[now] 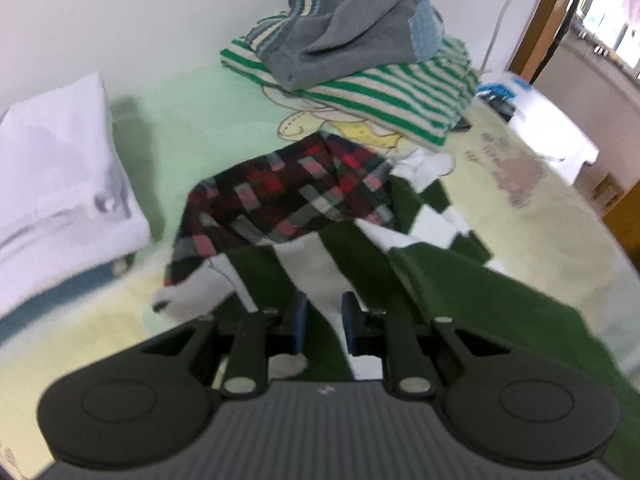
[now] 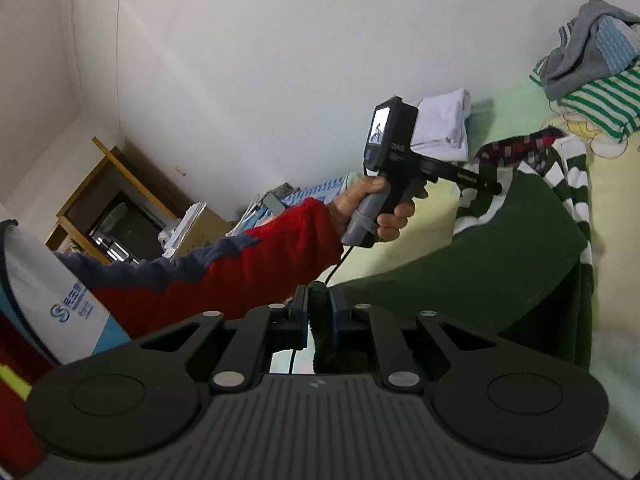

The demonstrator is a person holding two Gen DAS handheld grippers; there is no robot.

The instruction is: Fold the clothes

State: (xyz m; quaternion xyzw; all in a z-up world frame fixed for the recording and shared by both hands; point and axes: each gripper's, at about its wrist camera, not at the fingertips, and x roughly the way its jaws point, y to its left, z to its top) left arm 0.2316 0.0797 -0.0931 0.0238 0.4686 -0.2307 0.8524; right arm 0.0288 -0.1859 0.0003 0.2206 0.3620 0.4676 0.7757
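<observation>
**Green striped jumper held at two points, long axis running toward the plaid shirt**

On the bed [image 1: 540,216], just this side of the plaid shirt [image 1: 280,200], we have the dark green and white striped jumper [image 1: 460,280] spread out with its length running away from us toward that shirt. Our left gripper [image 1: 324,320] sits low over the jumper's near end, jaws a narrow gap apart with a white stripe between them; we cannot tell whether the pads actually pinch the cloth. Our right gripper [image 2: 319,316] is nearly closed on a bunched edge of green fabric, lifted off the bed, so the jumper [image 2: 480,264] drapes from it back toward the plaid shirt [image 2: 516,146].

We judge the right hand the nearer one for carrying a fold across.

The left wrist view shows the plaid shirt overlapping the jumper's far end and, beyond it, the heap of other clothes [image 1: 352,52]. The right wrist view alone shows the left hand [image 2: 376,208] on its handle and the raised fold.
</observation>
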